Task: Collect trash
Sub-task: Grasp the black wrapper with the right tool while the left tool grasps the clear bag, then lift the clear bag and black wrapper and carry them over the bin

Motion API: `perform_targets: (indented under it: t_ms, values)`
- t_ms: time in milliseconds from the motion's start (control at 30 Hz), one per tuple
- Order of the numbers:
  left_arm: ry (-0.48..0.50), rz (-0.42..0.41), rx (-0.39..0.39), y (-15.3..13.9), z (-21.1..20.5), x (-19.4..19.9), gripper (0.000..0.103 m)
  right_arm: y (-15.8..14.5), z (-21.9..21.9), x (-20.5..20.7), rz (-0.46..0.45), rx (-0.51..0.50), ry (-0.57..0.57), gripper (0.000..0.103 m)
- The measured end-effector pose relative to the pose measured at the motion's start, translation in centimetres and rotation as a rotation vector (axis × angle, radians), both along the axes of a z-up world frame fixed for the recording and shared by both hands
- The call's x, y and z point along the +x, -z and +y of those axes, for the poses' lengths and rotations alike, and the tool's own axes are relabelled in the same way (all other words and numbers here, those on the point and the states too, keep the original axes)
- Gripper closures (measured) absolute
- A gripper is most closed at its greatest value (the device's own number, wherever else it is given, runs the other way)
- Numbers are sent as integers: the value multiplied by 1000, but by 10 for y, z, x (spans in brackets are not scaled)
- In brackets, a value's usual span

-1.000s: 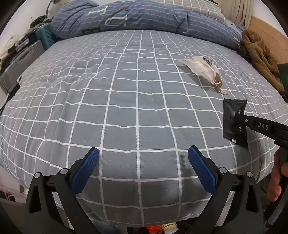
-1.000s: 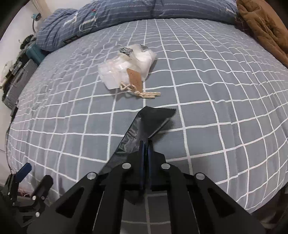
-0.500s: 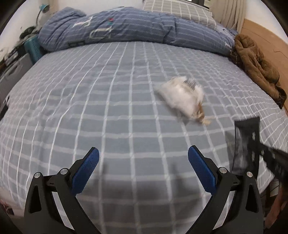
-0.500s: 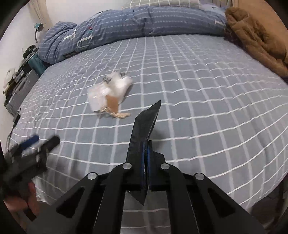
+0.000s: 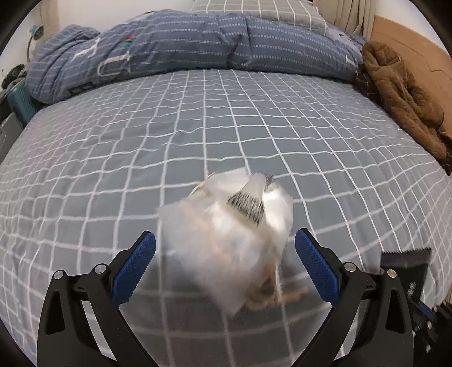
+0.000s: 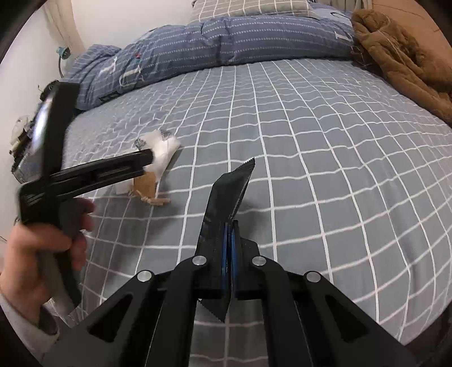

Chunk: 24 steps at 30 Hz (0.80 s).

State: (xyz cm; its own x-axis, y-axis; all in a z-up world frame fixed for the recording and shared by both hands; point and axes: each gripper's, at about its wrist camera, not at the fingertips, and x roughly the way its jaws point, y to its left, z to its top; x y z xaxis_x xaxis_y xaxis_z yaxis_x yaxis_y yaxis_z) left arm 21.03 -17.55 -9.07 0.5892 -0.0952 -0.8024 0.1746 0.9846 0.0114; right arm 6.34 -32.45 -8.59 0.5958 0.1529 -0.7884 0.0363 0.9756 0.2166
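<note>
Clamping a black wrapper (image 6: 226, 203), the right gripper (image 6: 228, 254) has its fingers pressed flat together on the foil; the wrapper's saw-toothed edge sticks up above the fingers and a second toothed corner hangs below them. In the left wrist view the same wrapper shows at the right edge, just beyond the left gripper's right finger.

Left gripper (image 5: 224, 268): fingers spread wide, blue pads (image 5: 134, 271) facing each other. A crumpled clear plastic bag (image 5: 226, 240) lies on the bed between them, blurred. Cannot tell whether either pad touches it. The bag carries a barcode label and a brown card tag with twine at its near end.

From the right wrist view, the left gripper reaches in from the left with its tip at the bag, held by a hand (image 6: 36, 254) in a light sleeve.

Bed (image 5: 113, 158): grey sheet with a white grid. Blue striped quilt (image 5: 197, 48) bunched along the far side, a grey checked pillow (image 5: 254, 11) behind it. Brown fleece jacket (image 5: 401, 93) heaped at the right edge against a wooden headboard (image 5: 418, 48).
</note>
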Motion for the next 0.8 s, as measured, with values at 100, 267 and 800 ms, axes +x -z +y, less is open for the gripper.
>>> perform_targets:
  t_ms: [100,267,800]
  values:
    - [-7,2,10,7,-6,13,6,8,-7,5,17,10,-1,101]
    - [-23,12,-2,15,-8,28,18,15,-12,9,35,29,-6,101]
    - [-20,18,-25,11,-5,24,61,7,-5,9,41,10,-18,101]
